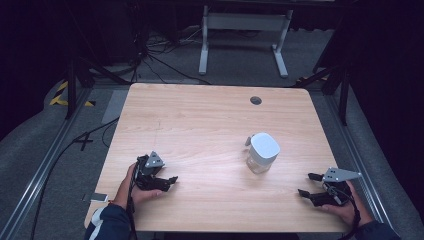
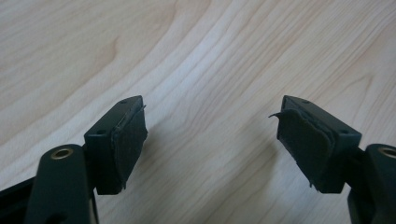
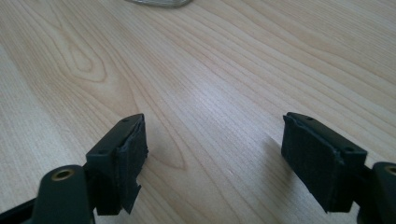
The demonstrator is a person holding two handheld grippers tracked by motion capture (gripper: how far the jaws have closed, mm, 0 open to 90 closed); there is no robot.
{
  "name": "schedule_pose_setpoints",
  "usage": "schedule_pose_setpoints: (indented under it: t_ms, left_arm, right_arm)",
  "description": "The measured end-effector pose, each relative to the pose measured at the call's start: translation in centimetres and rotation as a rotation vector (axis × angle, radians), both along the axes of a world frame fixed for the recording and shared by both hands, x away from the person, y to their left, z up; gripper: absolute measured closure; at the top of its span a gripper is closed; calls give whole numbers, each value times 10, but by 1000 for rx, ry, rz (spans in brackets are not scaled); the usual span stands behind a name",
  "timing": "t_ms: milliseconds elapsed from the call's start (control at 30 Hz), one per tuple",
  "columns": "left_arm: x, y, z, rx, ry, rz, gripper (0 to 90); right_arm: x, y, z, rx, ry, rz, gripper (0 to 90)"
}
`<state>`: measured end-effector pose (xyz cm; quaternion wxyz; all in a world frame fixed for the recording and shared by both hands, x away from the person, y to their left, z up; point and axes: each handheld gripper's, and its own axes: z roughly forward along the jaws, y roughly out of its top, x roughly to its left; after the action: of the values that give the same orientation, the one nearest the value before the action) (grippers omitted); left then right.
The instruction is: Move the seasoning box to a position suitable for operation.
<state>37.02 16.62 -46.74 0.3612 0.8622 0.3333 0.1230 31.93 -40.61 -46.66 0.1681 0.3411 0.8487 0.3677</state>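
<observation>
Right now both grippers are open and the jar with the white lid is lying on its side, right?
Not quite. The jar stands upright on the table, as the high view shows. Both grippers, left and right, are open.

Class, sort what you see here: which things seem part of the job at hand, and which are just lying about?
Likely part of the job:
jar with white lid
left tongs, open
right tongs, open

Just lying about:
small flat card at the table's edge
cables on the floor

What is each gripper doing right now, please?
Left gripper: open, holding nothing, over bare table.
Right gripper: open, holding nothing.
</observation>
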Motion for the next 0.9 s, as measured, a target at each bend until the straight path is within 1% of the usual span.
schedule_pose_setpoints:
  t_ms: [33,67,100,133,167,200,233,267,333,367,400,433,467,500,567,600,633,667,700,767,800,833,867,900]
  left_arm:
    - [1,-3,3,5,-8,5,262]
    - [2,-9,6,-8,-22,-3,268]
    - [2,-9,6,-8,-22,-3,275]
    - [3,-11,9,-8,-41,-6,275]
    - [5,-17,15,-29,-56,-25,298]
    - [5,-17,15,-29,-56,-25,308]
    - [7,-20,18,-36,-64,-28,308]
    - [9,-24,22,-51,-73,-30,317]
    - [12,-33,29,-74,-86,-42,349]
    - [14,-38,33,-70,-95,-53,368]
    - [16,-45,37,-68,-122,-67,419]
    - [19,-50,40,-78,-118,-83,441]
    - [20,-55,42,-79,-121,-85,455]
    - [23,-59,44,-77,-133,-88,469]
    - [27,-68,47,-92,-133,-107,543]
    - [27,-68,47,-92,-133,-107,562]
    - [30,-73,49,-93,-137,-107,562]
    - [34,-81,52,-104,-142,-130,627]
    - [36,-85,54,-110,-137,-138,650]
    - [37,-89,56,-105,-144,-145,696]
    - [39,-94,59,-107,-163,-158,696]
    - [40,-98,62,-114,-174,-164,732]
    - [41,-104,64,-126,-167,-185,760]
    - [42,-107,65,-133,-172,-188,783]
  right_arm:
    - [0,0,0,0,0,-1,226]
    - [0,0,0,0,-1,-3,227]
    - [0,0,0,0,-1,-3,227]
    - [-1,0,0,2,-3,-6,228]
    - [-3,-1,0,3,-2,-14,231]
    - [-3,-1,0,3,-2,-14,231]
    - [-3,-1,0,2,-2,-14,230]
    - [-3,-1,0,2,-2,-16,231]
    - [-3,-1,0,2,1,-16,228]
    - [-2,-1,0,2,1,-15,227]
    - [-2,-1,0,4,0,-13,227]
    - [-2,-1,0,4,-1,-13,227]
    - [-2,-1,0,5,-1,-13,227]
    - [-2,-1,0,5,-1,-12,227]
    - [-2,-1,0,5,-1,-10,227]
    - [-2,-1,0,5,-1,-10,227]
    - [-2,-1,0,5,-1,-9,227]
    - [-2,-1,0,5,-1,-10,228]
    - [-2,-1,0,5,-2,-11,228]
    - [-2,-1,0,5,-2,-11,228]
    - [-2,-1,0,5,-1,-12,228]
    - [-2,-1,0,5,-2,-12,228]
    - [-2,-1,0,5,-1,-12,228]
    - [-2,-1,0,5,-2,-12,228]
